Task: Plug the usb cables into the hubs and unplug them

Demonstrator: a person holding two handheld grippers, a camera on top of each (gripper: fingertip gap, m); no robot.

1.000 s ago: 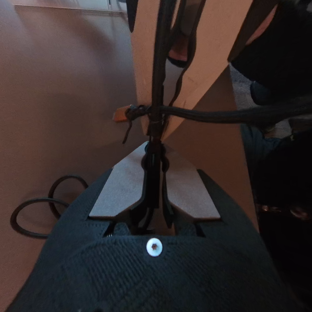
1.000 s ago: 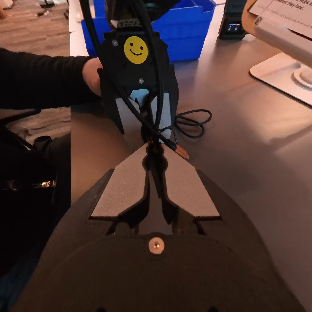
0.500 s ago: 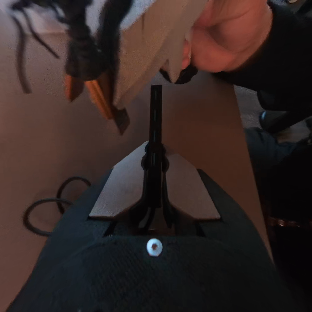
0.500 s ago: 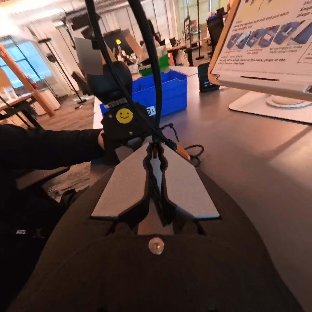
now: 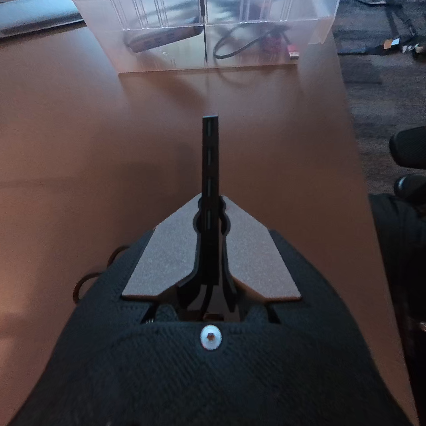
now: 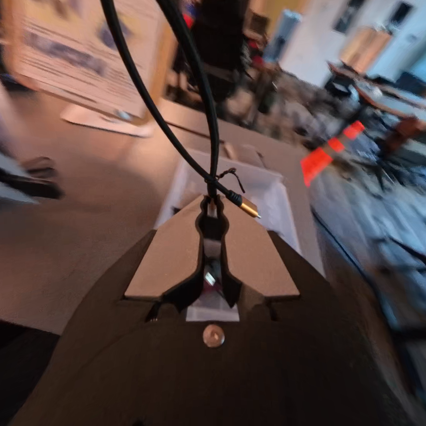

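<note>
Black hub, pale slot marks; black cable, gold plug; brown table; grey speckled fingers.

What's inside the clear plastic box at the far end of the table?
Inside the clear box, a dark hub lies in the left compartment, and a looped black cable with something reddish lies in the right. Blur and glare hide the rest.

We are seeing the room behind the black cable smeared by motion blur, so the board at upper left and the clutter at right are staying unreadable. The cable's two strands are running off the top edge. The clear box is being cut by the top edge, its contents hazy. The hub is hiding its rear end between the pads.
</note>
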